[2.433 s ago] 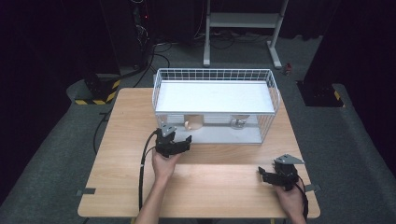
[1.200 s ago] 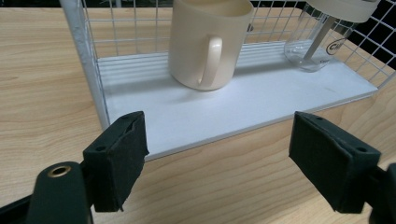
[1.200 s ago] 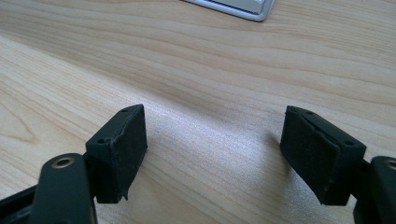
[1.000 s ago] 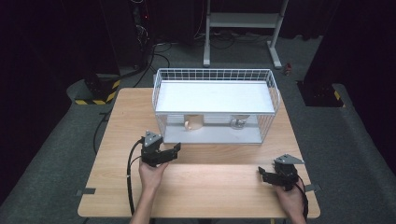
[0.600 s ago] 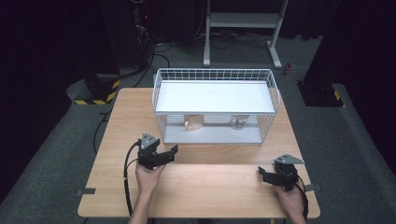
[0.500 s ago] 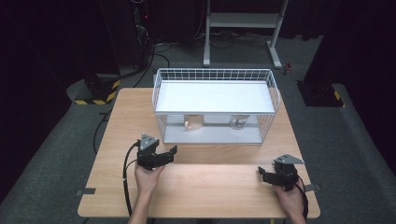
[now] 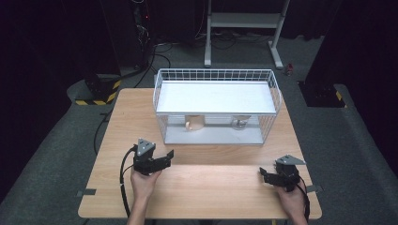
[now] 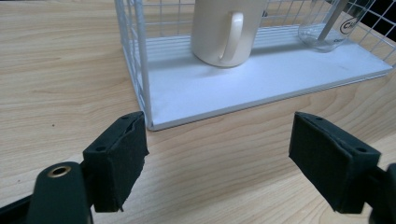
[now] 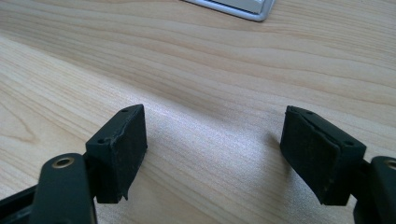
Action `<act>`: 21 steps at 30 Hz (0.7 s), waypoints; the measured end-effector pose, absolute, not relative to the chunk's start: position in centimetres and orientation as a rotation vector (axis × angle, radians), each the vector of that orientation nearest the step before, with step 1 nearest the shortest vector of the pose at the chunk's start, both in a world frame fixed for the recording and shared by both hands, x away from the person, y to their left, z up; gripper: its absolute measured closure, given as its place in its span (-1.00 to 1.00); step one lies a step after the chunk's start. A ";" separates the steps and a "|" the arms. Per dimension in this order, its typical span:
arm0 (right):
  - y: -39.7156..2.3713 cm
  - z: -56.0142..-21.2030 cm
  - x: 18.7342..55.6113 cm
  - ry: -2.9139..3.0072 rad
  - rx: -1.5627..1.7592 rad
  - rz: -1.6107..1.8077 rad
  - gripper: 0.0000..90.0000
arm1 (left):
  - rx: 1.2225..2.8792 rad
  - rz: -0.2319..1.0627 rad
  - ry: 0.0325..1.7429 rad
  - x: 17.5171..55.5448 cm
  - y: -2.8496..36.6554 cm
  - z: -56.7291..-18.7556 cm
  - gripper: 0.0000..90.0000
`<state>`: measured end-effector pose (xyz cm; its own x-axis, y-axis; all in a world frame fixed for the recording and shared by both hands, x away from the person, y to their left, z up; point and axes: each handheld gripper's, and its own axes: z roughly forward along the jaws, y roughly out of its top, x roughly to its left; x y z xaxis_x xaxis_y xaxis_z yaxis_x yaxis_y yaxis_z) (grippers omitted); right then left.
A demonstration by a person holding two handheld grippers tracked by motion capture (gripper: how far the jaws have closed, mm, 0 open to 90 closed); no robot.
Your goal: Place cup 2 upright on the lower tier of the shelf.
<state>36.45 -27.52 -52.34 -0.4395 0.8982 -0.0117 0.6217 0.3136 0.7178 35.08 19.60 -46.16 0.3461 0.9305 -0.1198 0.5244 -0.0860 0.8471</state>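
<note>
- The left gripper (image 7: 162, 161) sits on the wooden table (image 7: 211, 187), jaws spread wide with nothing between them, pointing toward the front left corner of the white wire rack (image 7: 216, 105).
- Its own camera looks at a cream mug (image 8: 224, 30) standing on the rack's lower white shelf (image 8: 261, 79), handle turned toward the gripper.
- Further along the same shelf is a clear glass (image 8: 324, 32) with something thin leaning in it; I can't tell what.
- The rack's upper shelf (image 7: 216, 97) hangs right over both, so from above the mug (image 7: 195, 124) and glass (image 7: 240, 123) only peek out under its front edge.
- The wire side wall closes off that end of the rack; the front looks open.
- The right gripper (image 7: 270, 176) rests near the table's front right corner, well apart from the rack, jaws also wide and holding nothing, just bare wood under them.
</note>
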 end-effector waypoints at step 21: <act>-27.5 -52.3 36.5 2.175 1.349 0.910 -0.49 | 1.750 0.597 1.354 33.7 21.2 -47.5 -0.56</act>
<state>36.46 -27.52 -52.34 -0.4394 0.8982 -0.0123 0.6216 0.3139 0.7177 33.74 21.18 -47.54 0.3077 0.9447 -0.1137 0.5533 -0.0805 0.8291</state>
